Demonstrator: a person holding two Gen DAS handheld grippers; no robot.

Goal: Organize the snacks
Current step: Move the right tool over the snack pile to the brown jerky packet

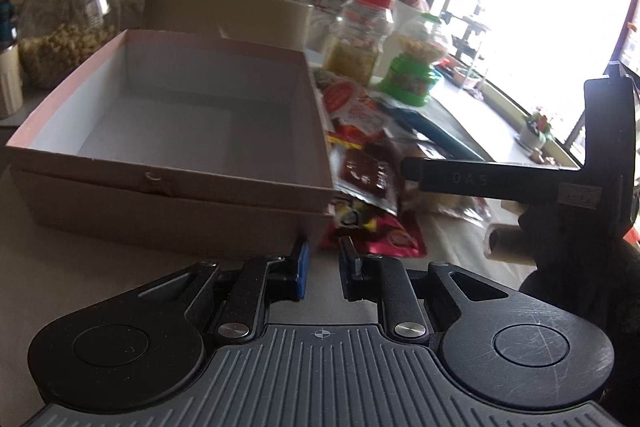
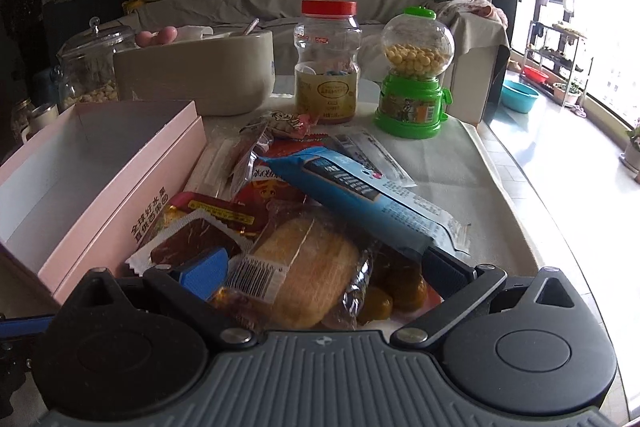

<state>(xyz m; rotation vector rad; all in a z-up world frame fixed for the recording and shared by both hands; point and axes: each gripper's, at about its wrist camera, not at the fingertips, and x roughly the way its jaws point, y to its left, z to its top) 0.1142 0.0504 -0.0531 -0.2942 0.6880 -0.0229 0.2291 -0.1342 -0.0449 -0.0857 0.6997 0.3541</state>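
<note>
An open, empty pink box (image 1: 168,183) stands on the table just ahead of my left gripper (image 1: 323,267), whose blue pads are nearly together with nothing between them. Right of the box lies a pile of snack packets (image 1: 364,167). My right gripper (image 2: 324,269) is open wide over that pile. Its fingers straddle a wrapped bread (image 2: 308,267), and the right pad stands apart from it. A long blue packet (image 2: 372,195) lies across the pile, and a red packet (image 2: 196,227) rests against the box wall (image 2: 132,203). The right gripper's black body (image 1: 500,179) shows at the right of the left wrist view.
Behind the pile stand a red-lidded jar (image 2: 328,59) and a green candy dispenser (image 2: 416,75). A beige tub (image 2: 200,75) and a glass jar of nuts (image 2: 90,67) sit behind the box. The table's curved edge (image 2: 560,247) runs along the right.
</note>
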